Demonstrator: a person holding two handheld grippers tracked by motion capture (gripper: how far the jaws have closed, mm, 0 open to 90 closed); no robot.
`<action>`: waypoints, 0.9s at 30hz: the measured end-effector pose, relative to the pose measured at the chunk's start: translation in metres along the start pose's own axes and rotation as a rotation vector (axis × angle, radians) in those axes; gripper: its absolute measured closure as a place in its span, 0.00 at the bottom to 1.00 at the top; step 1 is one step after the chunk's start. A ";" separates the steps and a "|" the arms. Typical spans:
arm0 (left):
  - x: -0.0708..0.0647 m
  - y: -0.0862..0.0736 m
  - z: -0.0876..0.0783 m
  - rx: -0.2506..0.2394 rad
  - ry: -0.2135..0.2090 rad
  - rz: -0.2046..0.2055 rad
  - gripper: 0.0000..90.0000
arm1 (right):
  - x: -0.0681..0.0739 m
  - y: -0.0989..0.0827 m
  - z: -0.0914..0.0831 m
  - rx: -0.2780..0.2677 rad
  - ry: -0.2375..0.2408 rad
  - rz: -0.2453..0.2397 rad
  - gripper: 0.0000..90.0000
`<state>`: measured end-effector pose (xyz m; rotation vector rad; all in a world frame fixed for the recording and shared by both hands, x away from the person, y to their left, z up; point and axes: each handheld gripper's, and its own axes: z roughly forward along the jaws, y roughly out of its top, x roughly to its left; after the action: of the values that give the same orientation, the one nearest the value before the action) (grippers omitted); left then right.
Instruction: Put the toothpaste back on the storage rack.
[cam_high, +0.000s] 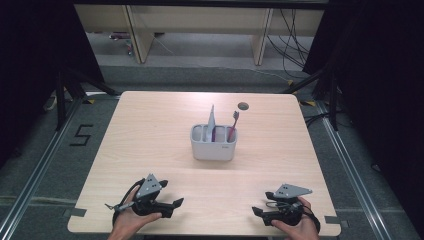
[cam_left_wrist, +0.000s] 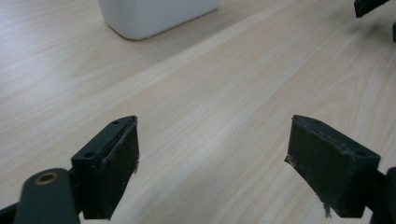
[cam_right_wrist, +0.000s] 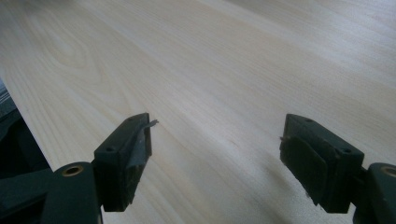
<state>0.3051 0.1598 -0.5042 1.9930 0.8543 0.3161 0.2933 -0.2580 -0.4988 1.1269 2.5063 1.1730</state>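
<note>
Left tongs (cam_left_wrist: 212, 154), right tongs (cam_right_wrist: 215, 154) agape; caddy (cam_high: 214, 144) apart, maybe toothbrush (cam_high: 233, 125) inside.

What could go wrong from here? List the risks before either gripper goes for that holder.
The toothbrush and the pale tube stand tall and loose in the white holder; a sideways pull could tip it. The holder stands free mid-table, so a nudge from the left gripper or right gripper, both open and empty, may slide it.
</note>
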 end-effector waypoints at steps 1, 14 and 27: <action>-0.001 -0.001 -0.001 0.013 -0.002 0.007 0.18 | 0.000 0.000 0.000 -0.001 -0.001 -0.006 0.28; -0.012 -0.012 -0.005 0.030 -0.009 0.023 0.18 | 0.004 0.001 -0.001 0.000 -0.009 0.023 0.28; -0.020 -0.018 -0.012 0.075 -0.013 0.063 0.18 | 0.004 0.001 0.000 0.002 -0.009 0.011 0.28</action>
<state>0.2761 0.1602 -0.5106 2.0922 0.8070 0.3100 0.2913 -0.2547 -0.4973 1.1459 2.4981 1.1664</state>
